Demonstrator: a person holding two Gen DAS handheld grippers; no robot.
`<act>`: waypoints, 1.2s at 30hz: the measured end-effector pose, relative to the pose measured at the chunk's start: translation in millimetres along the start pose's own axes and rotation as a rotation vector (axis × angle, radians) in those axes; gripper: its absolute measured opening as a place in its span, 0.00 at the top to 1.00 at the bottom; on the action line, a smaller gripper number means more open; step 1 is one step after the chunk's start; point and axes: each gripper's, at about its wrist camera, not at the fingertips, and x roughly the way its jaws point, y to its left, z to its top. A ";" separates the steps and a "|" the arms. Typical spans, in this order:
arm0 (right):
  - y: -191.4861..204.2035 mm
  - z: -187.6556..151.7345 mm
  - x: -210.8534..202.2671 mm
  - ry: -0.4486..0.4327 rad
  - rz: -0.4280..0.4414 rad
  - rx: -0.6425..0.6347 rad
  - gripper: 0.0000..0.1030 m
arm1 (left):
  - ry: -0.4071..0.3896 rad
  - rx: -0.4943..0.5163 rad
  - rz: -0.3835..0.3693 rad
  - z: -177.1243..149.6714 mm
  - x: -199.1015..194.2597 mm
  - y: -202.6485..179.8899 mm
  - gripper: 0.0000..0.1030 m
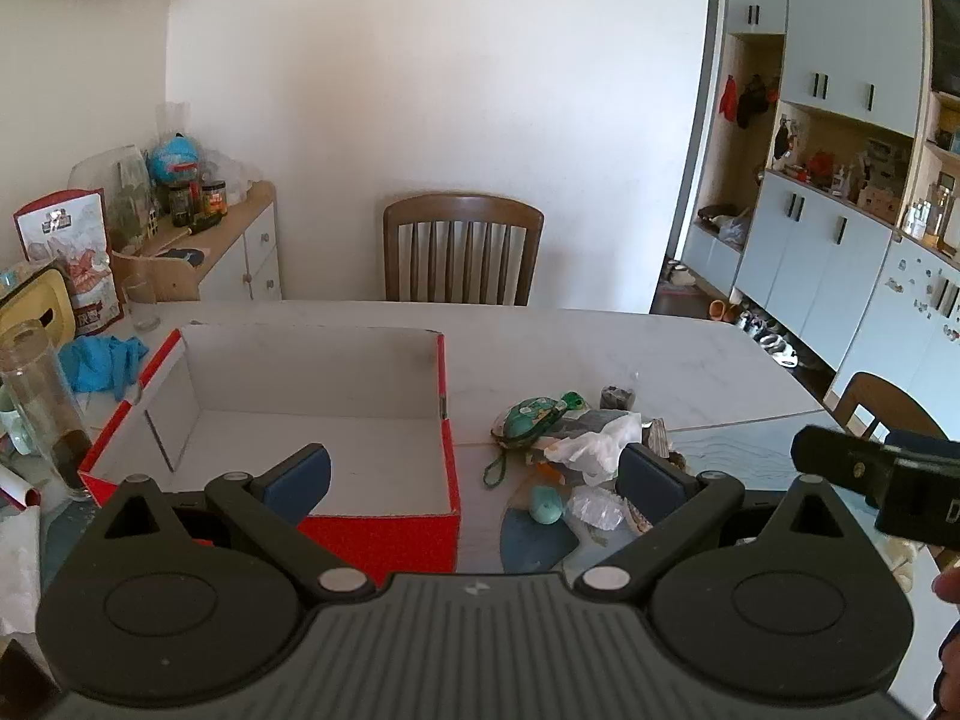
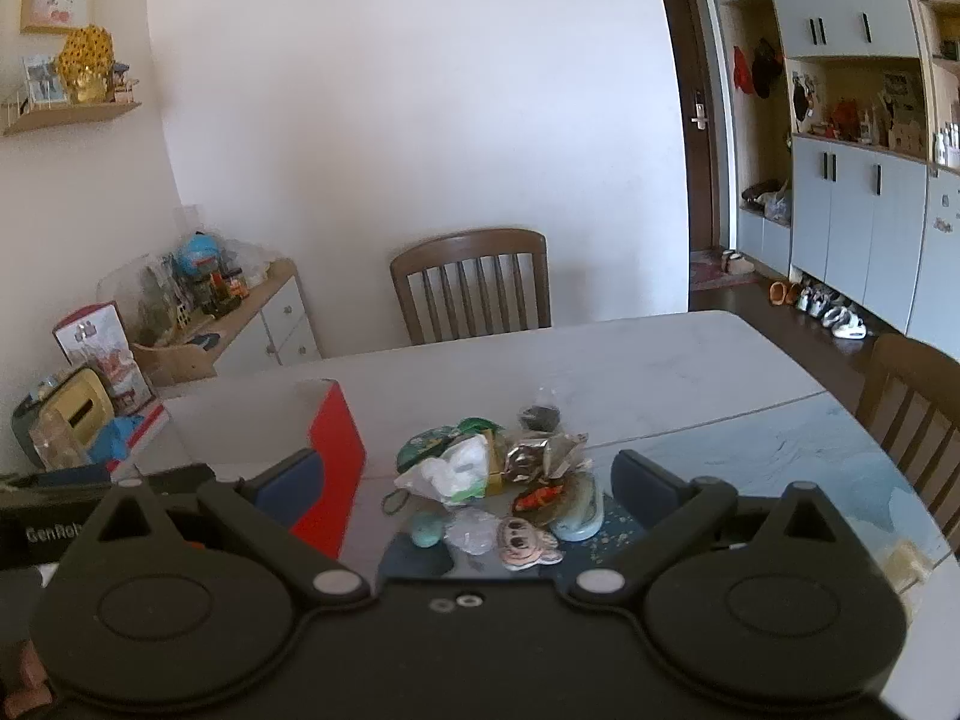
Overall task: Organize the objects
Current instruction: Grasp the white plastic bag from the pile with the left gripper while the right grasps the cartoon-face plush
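Note:
An empty red cardboard box (image 1: 447,396) with a white inside stands on the white table, also in the right wrist view (image 2: 336,450). To its right lies a pile of small objects: a green pouch (image 1: 528,420), a white plastic bag (image 1: 594,441), a teal egg shape (image 1: 545,504), a crinkled clear wrapper (image 1: 594,507). The right wrist view shows the pile too, with the white bag (image 2: 456,471), a silver foil wrapper (image 2: 540,450), the teal shape (image 2: 427,528) and a cartoon face piece (image 2: 525,540). My left gripper (image 1: 474,471) is open and empty above the box's near right corner. My right gripper (image 2: 462,480) is open and empty, just short of the pile.
A wooden chair (image 1: 462,252) stands at the far side of the table, another chair (image 2: 918,402) at the right. A tall glass (image 1: 42,408), blue cloth (image 1: 99,360) and snack bag (image 1: 66,252) crowd the left edge. A sideboard (image 1: 240,246) stands behind.

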 end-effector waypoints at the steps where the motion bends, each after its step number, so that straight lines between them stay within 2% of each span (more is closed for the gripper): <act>1: -2.0 0.2 2.1 0.003 0.000 -0.003 0.02 | 0.001 -0.002 -0.001 0.7 2.6 -1.4 0.00; 12: -35.6 3.9 40.0 0.076 0.027 -0.043 0.02 | 0.060 -0.033 0.030 5.7 42.9 -22.7 0.00; 20: -64.1 -12.6 85.0 0.170 0.044 -0.150 0.04 | 0.117 0.002 -0.001 -0.7 83.1 -50.7 0.00; 23: -72.0 -18.2 102.2 0.205 0.055 -0.185 0.06 | 0.128 0.007 -0.018 0.5 100.0 -61.2 0.00; 29: -83.1 -22.6 127.1 0.238 0.094 -0.213 0.10 | 0.150 0.018 -0.006 5.9 136.0 -81.5 0.00; 34: -77.0 -35.1 145.6 0.290 0.147 -0.265 0.16 | 0.171 0.043 -0.022 3.6 161.9 -91.9 0.01; 36: -72.5 -40.5 153.6 0.311 0.167 -0.280 0.22 | 0.172 0.060 -0.026 2.3 170.2 -95.7 0.01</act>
